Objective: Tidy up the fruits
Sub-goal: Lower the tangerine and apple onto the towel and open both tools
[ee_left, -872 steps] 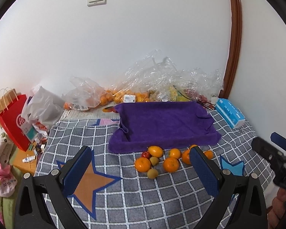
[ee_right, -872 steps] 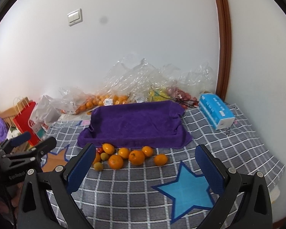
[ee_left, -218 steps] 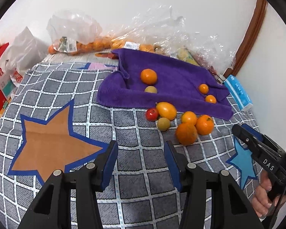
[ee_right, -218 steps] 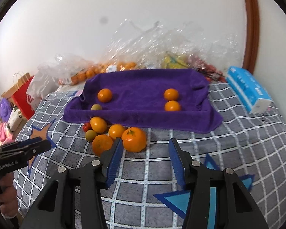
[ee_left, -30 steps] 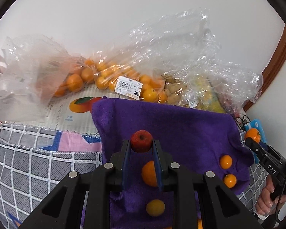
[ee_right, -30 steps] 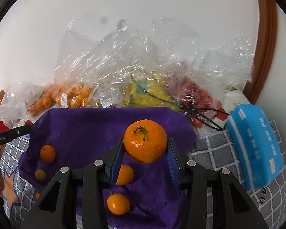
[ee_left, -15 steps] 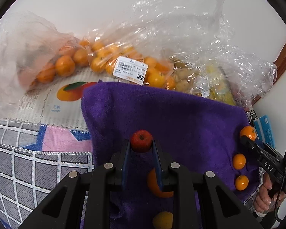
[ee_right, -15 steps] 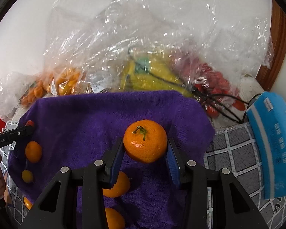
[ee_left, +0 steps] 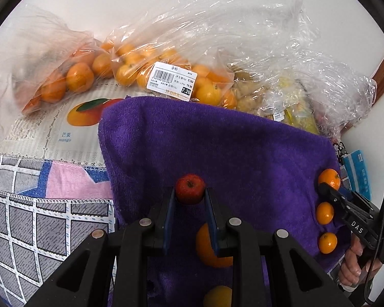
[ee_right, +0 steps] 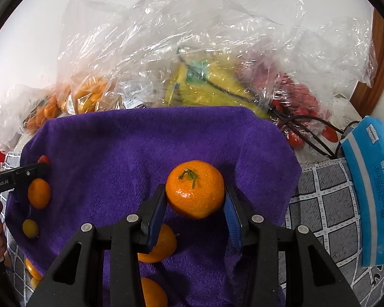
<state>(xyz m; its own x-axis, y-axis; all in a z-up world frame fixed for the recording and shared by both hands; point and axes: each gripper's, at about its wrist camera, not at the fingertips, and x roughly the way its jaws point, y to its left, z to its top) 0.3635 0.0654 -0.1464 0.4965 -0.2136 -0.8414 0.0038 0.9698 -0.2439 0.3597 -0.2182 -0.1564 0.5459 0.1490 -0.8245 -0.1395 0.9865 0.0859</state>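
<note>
My left gripper [ee_left: 190, 192] is shut on a small red apple [ee_left: 190, 188], low over the left part of the purple towel [ee_left: 230, 148]. Under its fingers lie an orange [ee_left: 207, 250] and a small yellow fruit [ee_left: 217, 296]. My right gripper [ee_right: 195, 192] is shut on a large stemmed mandarin [ee_right: 194, 188] above the towel's right part [ee_right: 140, 148]. Two smaller oranges [ee_right: 158, 245] lie below it. In the right wrist view, the left gripper [ee_right: 42, 166] shows at the towel's left edge with the apple [ee_right: 44, 159], beside an orange [ee_right: 39, 193] and a yellow fruit [ee_right: 30, 227].
Clear plastic bags of oranges [ee_left: 130, 64], yellow fruit [ee_right: 207, 81] and red fruit [ee_right: 302, 102] are heaped against the white wall behind the towel. A blue tissue pack [ee_right: 371, 186] lies to the right on the grey checked sheet [ee_left: 38, 225]. A mango box [ee_left: 71, 122] sits at the left.
Both grippers have sunk toward the purple towel and tipped further down, each still gripping its fruit. The bags behind look closer and larger.
</note>
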